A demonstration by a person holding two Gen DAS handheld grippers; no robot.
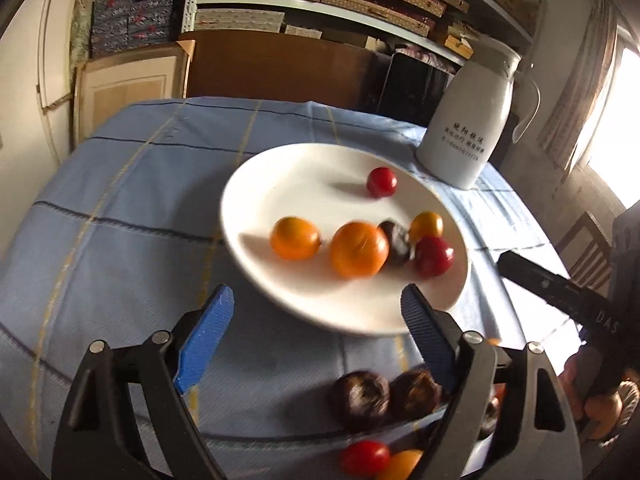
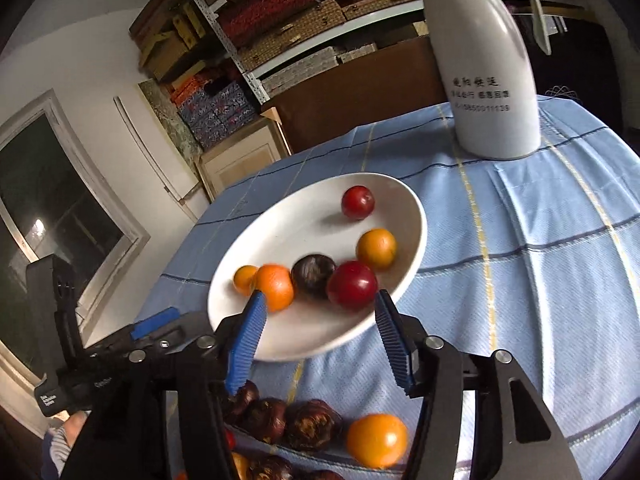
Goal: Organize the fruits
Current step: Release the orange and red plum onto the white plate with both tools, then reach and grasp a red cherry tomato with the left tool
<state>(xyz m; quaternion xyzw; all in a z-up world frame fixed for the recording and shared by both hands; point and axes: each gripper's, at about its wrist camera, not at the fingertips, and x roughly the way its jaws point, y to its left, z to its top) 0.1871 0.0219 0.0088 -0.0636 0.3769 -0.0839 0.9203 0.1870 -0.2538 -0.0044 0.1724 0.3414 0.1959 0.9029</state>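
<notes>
My left gripper [image 1: 318,304] has its blue pads spread wide with nothing between them; the jaws frame the near rim of the white plate [image 1: 280,184] without touching it. My right gripper [image 2: 318,308] is parted too, less widely, and it also pinches nothing; its pads hang over the near edge of the same plate, and whether the left pad brushes the orange fruit [image 2: 275,286] behind it I cannot tell.

On the plate, seen from my left gripper, lie six fruits: a red one [image 1: 382,182] alone toward the far side, an orange one [image 1: 295,238] on the left, a bigger orange one [image 1: 359,249] beside it, a dark brown one [image 1: 396,243] touching that, a small orange one [image 1: 427,225] just behind, and a red one [image 1: 434,256] at the right edge. All sit just beyond my pads.

Nearer than the plate, below my left gripper's fingers, two dark brown fruits [image 1: 362,398] rest on the blue checked tablecloth [image 1: 120,220], with a red fruit [image 1: 365,457] and an orange one [image 1: 402,465] nearer still. From my right gripper, more dark fruits [image 2: 280,420] and an orange fruit [image 2: 377,440] lie under the jaws.

A white jug [image 1: 464,124] stands at the far right of the table, well apart from both grippers.
</notes>
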